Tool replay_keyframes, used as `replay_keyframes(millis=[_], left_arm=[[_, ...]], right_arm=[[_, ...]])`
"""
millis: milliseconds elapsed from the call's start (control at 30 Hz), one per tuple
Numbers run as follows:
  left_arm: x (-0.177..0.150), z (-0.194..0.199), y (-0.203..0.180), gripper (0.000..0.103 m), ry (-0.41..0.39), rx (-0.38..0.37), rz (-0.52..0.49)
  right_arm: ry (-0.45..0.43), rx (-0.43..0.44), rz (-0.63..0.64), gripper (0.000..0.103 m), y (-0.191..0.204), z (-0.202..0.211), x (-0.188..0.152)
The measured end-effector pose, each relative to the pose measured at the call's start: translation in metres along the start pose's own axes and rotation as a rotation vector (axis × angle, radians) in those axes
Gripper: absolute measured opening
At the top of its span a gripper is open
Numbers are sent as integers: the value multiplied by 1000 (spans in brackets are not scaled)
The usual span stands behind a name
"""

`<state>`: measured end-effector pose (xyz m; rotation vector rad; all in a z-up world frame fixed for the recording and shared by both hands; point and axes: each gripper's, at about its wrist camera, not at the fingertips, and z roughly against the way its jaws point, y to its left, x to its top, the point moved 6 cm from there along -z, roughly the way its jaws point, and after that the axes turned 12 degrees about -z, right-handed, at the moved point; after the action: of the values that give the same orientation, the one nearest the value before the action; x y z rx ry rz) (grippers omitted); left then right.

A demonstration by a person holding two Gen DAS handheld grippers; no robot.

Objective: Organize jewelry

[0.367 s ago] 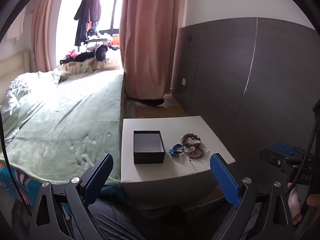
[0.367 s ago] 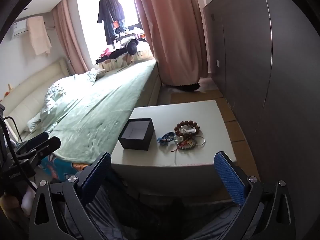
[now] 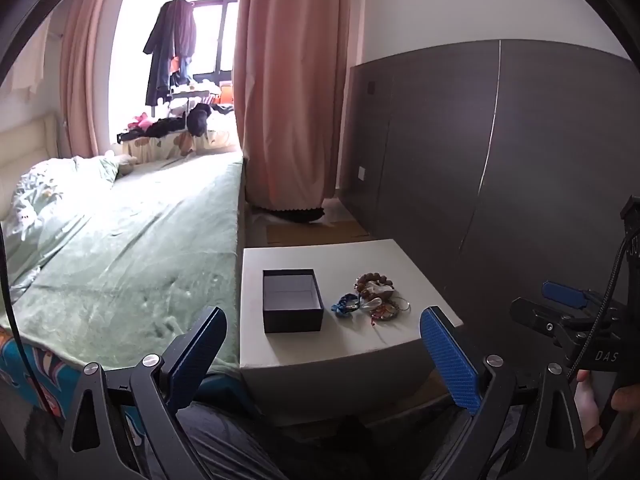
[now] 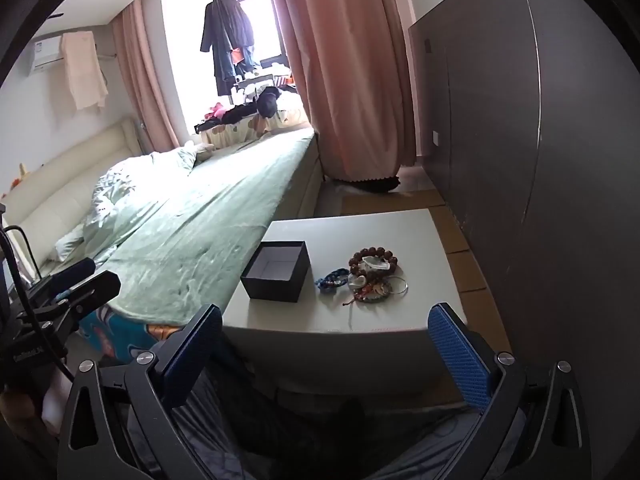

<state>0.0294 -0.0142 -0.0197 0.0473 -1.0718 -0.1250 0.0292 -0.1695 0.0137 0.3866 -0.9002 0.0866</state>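
Little is changed since the earlier frames: both views are shifted only slightly, the white side table (image 3: 280, 344) being drawn a touch nearer and lower in each frame, so a slow approach by both grippers is inferred. Nothing on the table is displaced.

At the lower centre of the left wrist view, the left gripper (image 3: 320, 344) is held with its blue pads wide apart and nothing between them. At the lower centre of the right wrist view, the right gripper (image 4: 326, 344) is likewise spread and empty. Each gripper is also glimpsed at the edge of the other's view.

On the table, the open black box (image 3: 292, 300) is seen at centre, its pale inside bare. Just to its right in the frame, apart from it, the jewelry pile (image 3: 372, 298) is gathered: a brown bead bracelet (image 4: 373, 260), a blue bracelet (image 4: 331, 279) nearest the box, and a thin metal ring (image 4: 397, 283), with smaller pieces tangled among them that cannot be told apart.

No item is judged to be sorted yet; the task is taken to be at its very start, with a reach toward the pile still to be made.
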Motion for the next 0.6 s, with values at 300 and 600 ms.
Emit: replay_keyframes(millis=[300, 600], left_arm=[[1, 3, -4, 98, -2, 13, -3], [3, 4, -5, 98, -2, 12, -1]], right_arm=[[-2, -7, 10, 103, 1, 7, -1], [-7, -8, 18, 103, 2, 6, -4]])
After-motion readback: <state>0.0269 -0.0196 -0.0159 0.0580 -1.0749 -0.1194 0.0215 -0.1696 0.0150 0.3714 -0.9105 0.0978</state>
